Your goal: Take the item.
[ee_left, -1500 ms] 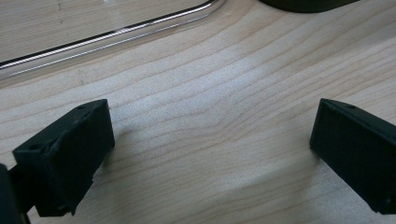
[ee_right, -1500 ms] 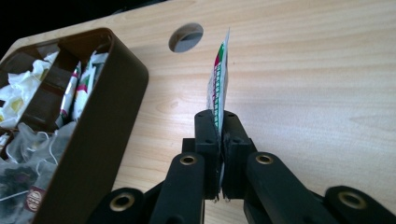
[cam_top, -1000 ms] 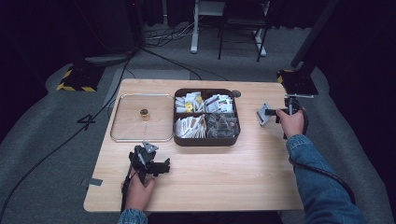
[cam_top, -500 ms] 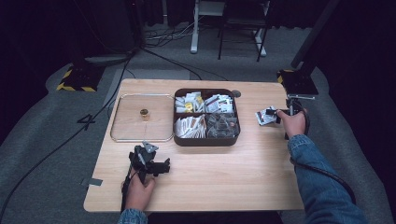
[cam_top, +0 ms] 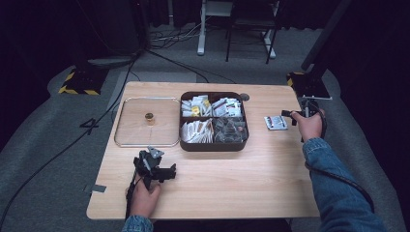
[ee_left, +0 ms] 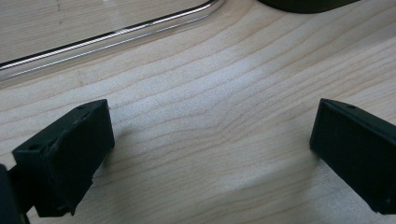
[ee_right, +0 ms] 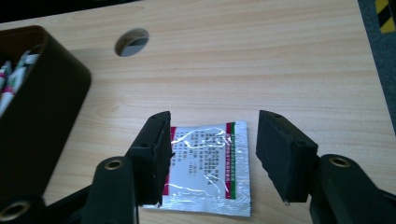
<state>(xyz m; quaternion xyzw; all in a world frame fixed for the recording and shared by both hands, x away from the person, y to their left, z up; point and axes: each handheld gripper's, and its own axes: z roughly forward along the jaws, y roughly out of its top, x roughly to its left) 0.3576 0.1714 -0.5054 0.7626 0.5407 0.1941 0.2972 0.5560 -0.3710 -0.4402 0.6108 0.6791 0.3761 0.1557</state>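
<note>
A silver foil packet [ee_right: 205, 165] with red and green edges and small print lies flat on the wood at the table's right, also seen from above as the packet [cam_top: 276, 122]. My right gripper [ee_right: 212, 151] hovers open right over it, one jaw on each side, and sits by the right edge as the right gripper [cam_top: 290, 115]. My left gripper [ee_left: 210, 149] rests open low over bare wood; in the high view the left gripper [cam_top: 169, 171] lies near the front left.
A dark divided box [cam_top: 213, 144] with several sachets stands mid-table, its corner [ee_right: 42, 93] close left of the right gripper. A clear tray [cam_top: 125, 143] holds a small brown cap [cam_top: 149, 117]. A round hole [ee_right: 132, 42] lies in the tabletop beyond the packet.
The right gripper held the packet above the table, then lowered it and let go; the packet now lies flat. The left gripper has stayed still.
</note>
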